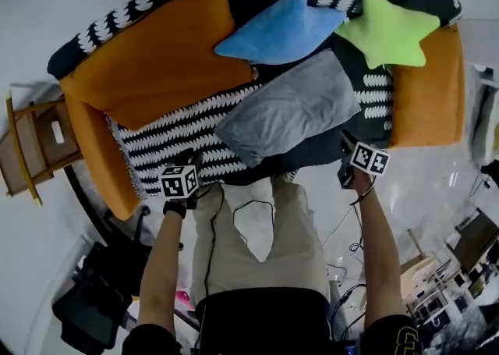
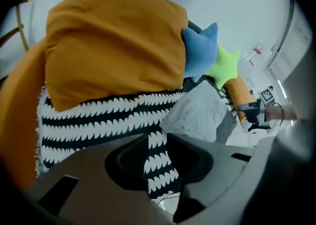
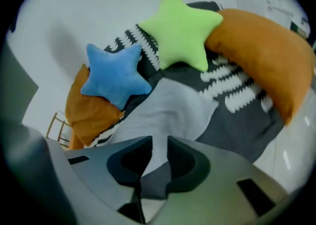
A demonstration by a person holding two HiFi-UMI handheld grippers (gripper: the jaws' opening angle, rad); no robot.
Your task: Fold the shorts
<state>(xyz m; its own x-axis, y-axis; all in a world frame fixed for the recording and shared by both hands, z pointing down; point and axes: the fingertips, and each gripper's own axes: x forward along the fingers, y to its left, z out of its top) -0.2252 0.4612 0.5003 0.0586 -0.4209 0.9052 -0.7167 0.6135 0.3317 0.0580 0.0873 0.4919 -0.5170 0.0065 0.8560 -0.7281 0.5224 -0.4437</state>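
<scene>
blue star pillow (image 1: 277, 30) | green star pillow (image 1: 386, 30) | orange cushion (image 1: 164, 57) | black-and-white sofa cover (image 1: 179, 139)

Matt grey cloth shorts (image 1: 287, 108), plush blue star cushion (image 1: 281, 30), knit-look patterned throw (image 1: 179, 139), bare wooden chair (image 1: 31, 143)

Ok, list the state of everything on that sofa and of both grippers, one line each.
shorts, lying flat on the seat, apparently folded, not held
blue star cushion, lying at the back of the seat
green star cushion, lying beside the blue one
left gripper, jaws slightly apart, gripping nothing
right gripper, jaws slightly apart, gripping nothing
</scene>
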